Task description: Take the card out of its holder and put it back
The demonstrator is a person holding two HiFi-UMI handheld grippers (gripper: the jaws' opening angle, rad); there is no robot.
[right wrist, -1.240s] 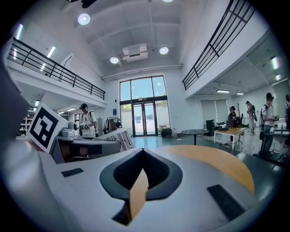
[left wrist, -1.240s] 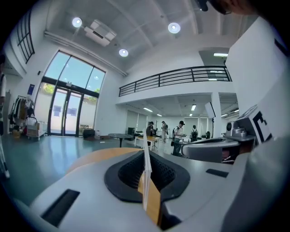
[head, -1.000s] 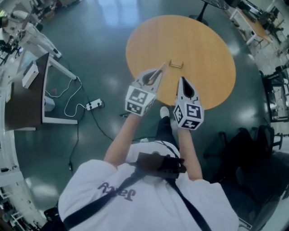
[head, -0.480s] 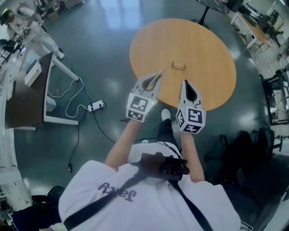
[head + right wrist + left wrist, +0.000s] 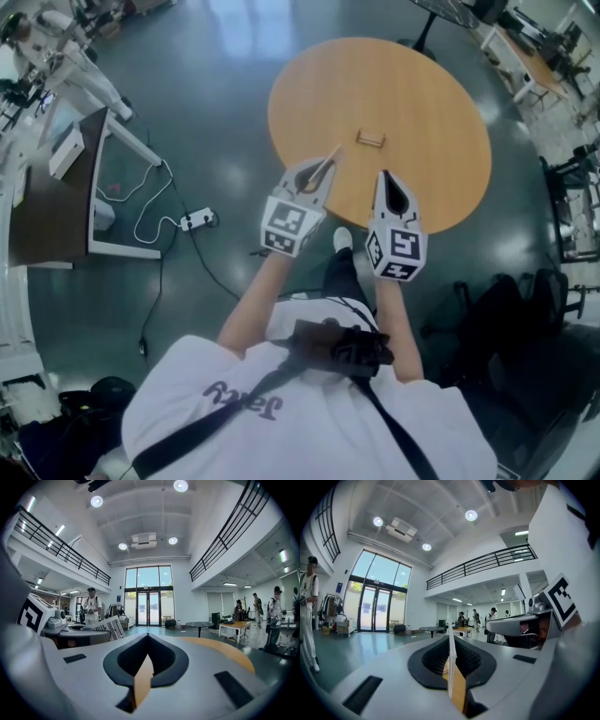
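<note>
Gripping a thin white card (image 5: 450,658), fingers of the left gripper (image 5: 322,169) are closed; those of the right gripper (image 5: 382,176) meet empty, holder (image 5: 370,139) beyond them on the tabletop (image 5: 431,94).

- T-shirt (image 5: 178,384): white, short-sleeved; dark purple lettering printed on it.
- Strap (image 5: 216,414): black, worn diagonally over torso; black unit (image 5: 333,345) mounted at chest.
- Trousers (image 5: 342,274): dark. Shoe (image 5: 342,236): white.
- Left gripper (image 5: 330,156), right gripper (image 5: 384,176): pale grey tapered shells, black-lined jaw recesses, black rectangular insets.
- Cube (image 5: 291,223): white, black square markers; one fitted per gripper.
</note>
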